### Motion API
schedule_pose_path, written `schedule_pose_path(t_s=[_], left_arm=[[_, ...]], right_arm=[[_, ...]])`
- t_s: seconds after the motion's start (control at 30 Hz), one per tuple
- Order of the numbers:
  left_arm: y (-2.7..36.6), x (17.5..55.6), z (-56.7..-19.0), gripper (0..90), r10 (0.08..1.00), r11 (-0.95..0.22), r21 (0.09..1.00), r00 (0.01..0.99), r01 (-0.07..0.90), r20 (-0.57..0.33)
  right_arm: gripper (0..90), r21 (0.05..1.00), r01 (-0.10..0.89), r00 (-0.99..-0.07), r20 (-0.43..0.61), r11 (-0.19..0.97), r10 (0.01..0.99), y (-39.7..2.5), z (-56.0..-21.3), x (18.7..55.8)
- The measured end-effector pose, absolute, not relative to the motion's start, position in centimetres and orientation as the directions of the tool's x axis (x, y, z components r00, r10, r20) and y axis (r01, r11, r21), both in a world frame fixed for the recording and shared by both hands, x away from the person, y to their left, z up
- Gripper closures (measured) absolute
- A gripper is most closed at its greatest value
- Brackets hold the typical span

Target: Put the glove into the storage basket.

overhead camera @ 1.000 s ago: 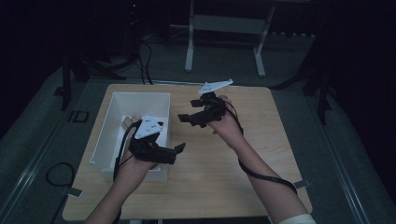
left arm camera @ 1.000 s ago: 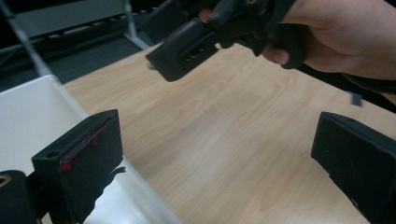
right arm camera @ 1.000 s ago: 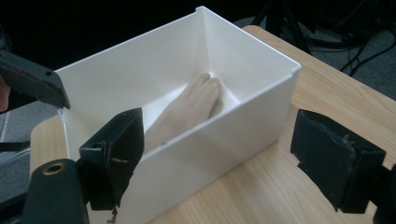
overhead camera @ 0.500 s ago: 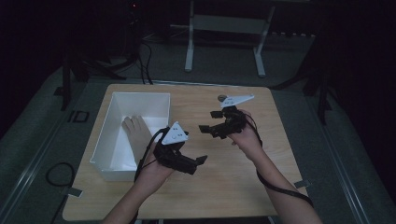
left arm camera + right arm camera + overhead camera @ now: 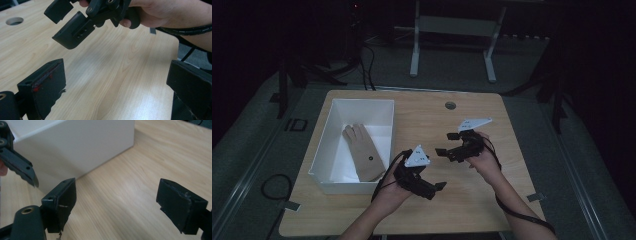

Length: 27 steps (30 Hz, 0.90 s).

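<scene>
Two hand-held grippers meet us in the high view: the left hand-held gripper [image 5: 435, 187] at lower centre, the right hand-held gripper [image 5: 447, 144] just right of centre, both above the bare table [image 5: 432, 117]. A tan glove [image 5: 363, 157] lies inside the white box [image 5: 323, 145] at centre left. In the left gripper view we see its jaws spread wide, holding nothing. In the right gripper view the jaws likewise stand apart, with the box wall at upper left.
</scene>
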<state>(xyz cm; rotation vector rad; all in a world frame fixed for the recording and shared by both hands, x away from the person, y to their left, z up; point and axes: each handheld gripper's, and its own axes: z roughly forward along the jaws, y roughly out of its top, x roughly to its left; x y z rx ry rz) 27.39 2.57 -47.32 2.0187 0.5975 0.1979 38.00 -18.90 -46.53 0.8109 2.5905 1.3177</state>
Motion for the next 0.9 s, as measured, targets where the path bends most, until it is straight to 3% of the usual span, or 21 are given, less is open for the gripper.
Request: schedule_pose_path(t_s=[0.9], left_arm=[[-1.2,27.5,-55.0,2.8,0.362,-0.492,0.814,0.923,0.308,-0.13]], right_arm=[[15.1,0.749,0.433,-0.842,0.138,0.502,0.521,-25.3,-53.7,35.7]])
